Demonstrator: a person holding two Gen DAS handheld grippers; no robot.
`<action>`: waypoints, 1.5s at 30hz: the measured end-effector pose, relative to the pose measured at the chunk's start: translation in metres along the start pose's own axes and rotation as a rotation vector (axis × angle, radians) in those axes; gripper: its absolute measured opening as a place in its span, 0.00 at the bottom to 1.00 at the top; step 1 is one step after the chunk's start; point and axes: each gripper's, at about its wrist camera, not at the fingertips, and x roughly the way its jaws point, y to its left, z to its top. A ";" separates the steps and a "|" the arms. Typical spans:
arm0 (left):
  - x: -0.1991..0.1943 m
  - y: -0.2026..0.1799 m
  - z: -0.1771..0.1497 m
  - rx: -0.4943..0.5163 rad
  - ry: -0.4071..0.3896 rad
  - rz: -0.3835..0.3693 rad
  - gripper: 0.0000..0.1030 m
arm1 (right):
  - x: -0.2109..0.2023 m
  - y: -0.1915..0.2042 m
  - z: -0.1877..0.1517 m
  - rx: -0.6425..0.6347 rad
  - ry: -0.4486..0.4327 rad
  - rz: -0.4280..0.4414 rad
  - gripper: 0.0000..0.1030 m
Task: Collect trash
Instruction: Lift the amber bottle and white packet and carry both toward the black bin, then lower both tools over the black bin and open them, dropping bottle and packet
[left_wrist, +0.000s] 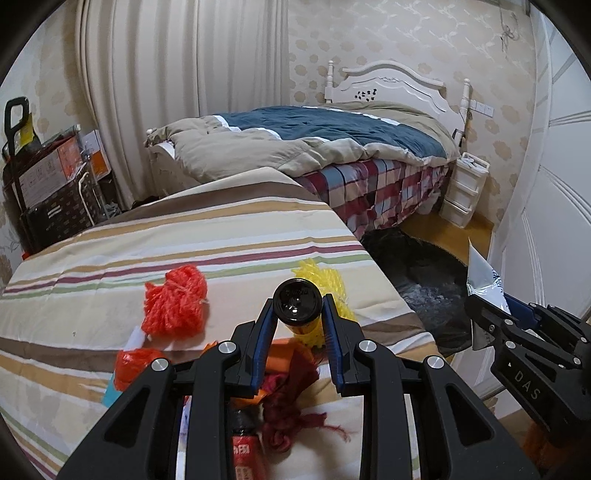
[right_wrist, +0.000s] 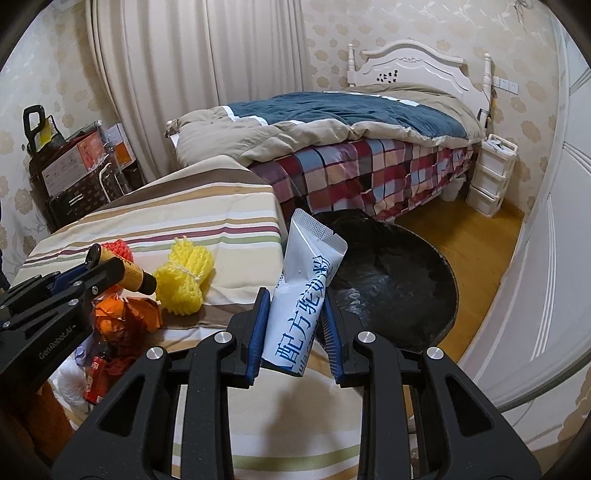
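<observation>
Bin liner, black and glossy, gapes as a wide round trash bag (right_wrist: 391, 280) on the wooden floor at centre right of the right wrist view, just beyond the edge of the striped bedsheet-covered table (right_wrist: 221, 218), and that is the relation the next move turns on: it lies ahead and to the right of both tools, so the right gripper (right_wrist: 293, 325) is the nearer one. That gripper is closed to a narrow gap on a flat white sachet with blue printed characters (right_wrist: 304, 284), whose long axis stands nearly upright, leaning toward the upper right, its top already overlapping the bag's near rim in the frame. The left gripper (left_wrist: 298, 321), over the table in the lower centre of its own view, pinches a small amber bottle with a black cap (left_wrist: 297, 301) at a similar narrow width; the bottle's long axis points along the fingers, cap toward the camera. The bag sits at its middle right, so this hand has farther to travel. Yellow foam fruit netting (right_wrist: 184, 273) and orange-red foam netting (left_wrist: 175, 304) lie uncollected on the cloth.
</observation>
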 end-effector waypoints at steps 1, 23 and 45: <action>0.001 -0.002 0.001 0.008 -0.004 0.004 0.27 | 0.001 -0.002 0.000 0.002 0.001 -0.001 0.27; 0.023 -0.031 0.017 0.055 0.007 -0.022 0.27 | 0.009 -0.026 0.007 0.042 0.007 -0.025 0.27; 0.040 -0.055 0.025 0.087 0.019 -0.044 0.27 | 0.014 -0.051 0.017 0.082 -0.003 -0.061 0.27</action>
